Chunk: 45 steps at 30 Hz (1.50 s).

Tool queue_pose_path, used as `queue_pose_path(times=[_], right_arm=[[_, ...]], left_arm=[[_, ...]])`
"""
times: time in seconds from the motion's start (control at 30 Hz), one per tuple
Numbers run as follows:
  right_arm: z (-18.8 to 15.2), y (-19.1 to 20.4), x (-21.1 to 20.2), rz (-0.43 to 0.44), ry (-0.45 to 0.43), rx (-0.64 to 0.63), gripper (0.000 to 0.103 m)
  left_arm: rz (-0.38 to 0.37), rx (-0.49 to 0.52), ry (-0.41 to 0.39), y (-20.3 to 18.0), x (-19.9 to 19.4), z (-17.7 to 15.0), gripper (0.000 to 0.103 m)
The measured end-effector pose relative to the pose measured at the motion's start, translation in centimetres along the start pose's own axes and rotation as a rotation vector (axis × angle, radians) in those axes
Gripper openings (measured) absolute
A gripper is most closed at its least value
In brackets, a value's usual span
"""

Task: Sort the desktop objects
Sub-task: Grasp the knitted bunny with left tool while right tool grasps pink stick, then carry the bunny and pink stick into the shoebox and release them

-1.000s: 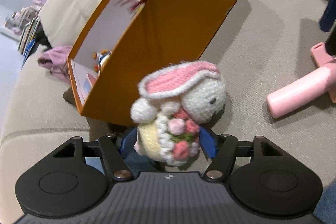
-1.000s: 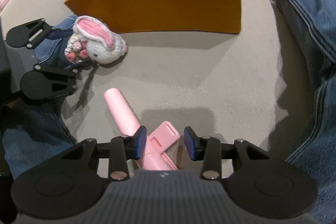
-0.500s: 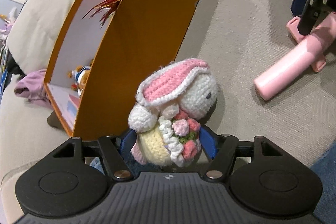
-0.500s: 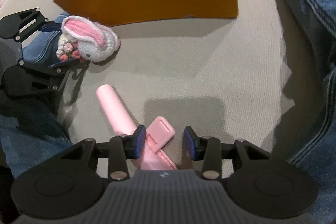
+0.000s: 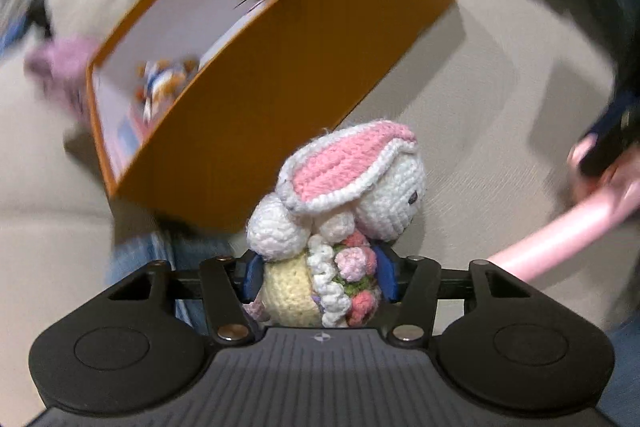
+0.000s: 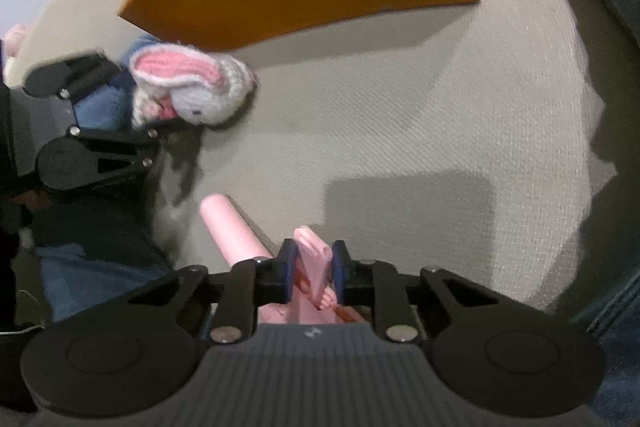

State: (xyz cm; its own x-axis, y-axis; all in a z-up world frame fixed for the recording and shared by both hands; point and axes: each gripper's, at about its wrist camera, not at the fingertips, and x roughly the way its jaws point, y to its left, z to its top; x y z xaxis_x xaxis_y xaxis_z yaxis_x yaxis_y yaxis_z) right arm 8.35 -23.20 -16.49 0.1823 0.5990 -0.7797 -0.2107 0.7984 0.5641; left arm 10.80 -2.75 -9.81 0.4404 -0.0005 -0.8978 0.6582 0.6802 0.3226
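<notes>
Both grippers' jaws have just been closing, the left gripper (image 5: 318, 277) pinching the bunny (image 5: 340, 219) beside the box (image 5: 280, 75), the right gripper (image 6: 313, 273) pinching the pink tool (image 6: 312, 263) on the cushion (image 6: 420, 131).

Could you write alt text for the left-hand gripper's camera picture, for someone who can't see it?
A crocheted rabbit with pink ears and a knitted bouquet sits clamped between the blue pads of the left gripper, whose jaws have just been closing. Behind it stands an open orange box holding small toys, on a beige cushion.
</notes>
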Motion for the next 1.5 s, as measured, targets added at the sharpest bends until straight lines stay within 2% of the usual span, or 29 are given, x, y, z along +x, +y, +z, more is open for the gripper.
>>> queue_pose_path(times=[0.2,0.27,0.37,0.47,0.6,0.63,0.77,0.93,1.07,1.23,1.4,1.5], right_arm=[[0.4,2.4,-2.7,-0.066,-0.115,-0.123,0.01],[0.8,2.9,-3.7,-0.111,-0.16,-0.151,0.009],[1.2,3.0,-4.6,-0.188,-0.218,-0.18,0.009],[0.9,3.6,-4.2,-0.292,-0.23,-0.247,0.009],[0.8,4.1,-3.1,-0.287,-0.231,-0.298,0.012],[0.8,4.2,-2.8,-0.295,-0.228,-0.31,0.014],[0.1,4.8,-2.0,-0.365,-0.231,-0.367,0.014],[-0.8,5.7,-2.0,-0.479,-0.26,-0.505,0.006],[-0.4,5.9,-3.5,-0.469,-0.267,-0.578,0.006],[1.5,6.7,-8.5,-0.378,-0.298,-0.595,0.006],[5.0,8.5,-13.4,-0.349,-0.416,-0.619,0.006],[7.4,9.7,-14.6,-0.379,-0.488,-0.641,0.006]], left_arm=[[-0.183,-0.374,0.022,3.8,-1.1,-1.5,0.061],[-0.242,-0.475,0.003,4.6,-1.4,-1.5,0.06],[-0.284,-0.579,-0.023,4.9,-2.7,-2.1,0.061],[-0.335,-0.677,-0.035,5.3,-3.1,-2.1,0.061],[-0.373,-0.76,-0.08,4.8,-3.9,-3.4,0.061],[-0.381,-0.777,-0.086,4.5,-3.7,-2.8,0.061],[-0.39,-0.807,-0.097,4.1,-4.3,-3.7,0.061],[-0.393,-0.82,-0.111,4.6,-5.5,-3.6,0.061],[-0.393,-0.831,-0.155,5.5,-7.2,-3.3,0.061],[-0.369,-0.82,-0.219,7.3,-10.1,-2.0,0.061],[-0.353,-0.818,-0.297,10.6,-12.3,1.3,0.061],[-0.371,-0.853,-0.315,13.1,-11.8,4.2,0.061]])
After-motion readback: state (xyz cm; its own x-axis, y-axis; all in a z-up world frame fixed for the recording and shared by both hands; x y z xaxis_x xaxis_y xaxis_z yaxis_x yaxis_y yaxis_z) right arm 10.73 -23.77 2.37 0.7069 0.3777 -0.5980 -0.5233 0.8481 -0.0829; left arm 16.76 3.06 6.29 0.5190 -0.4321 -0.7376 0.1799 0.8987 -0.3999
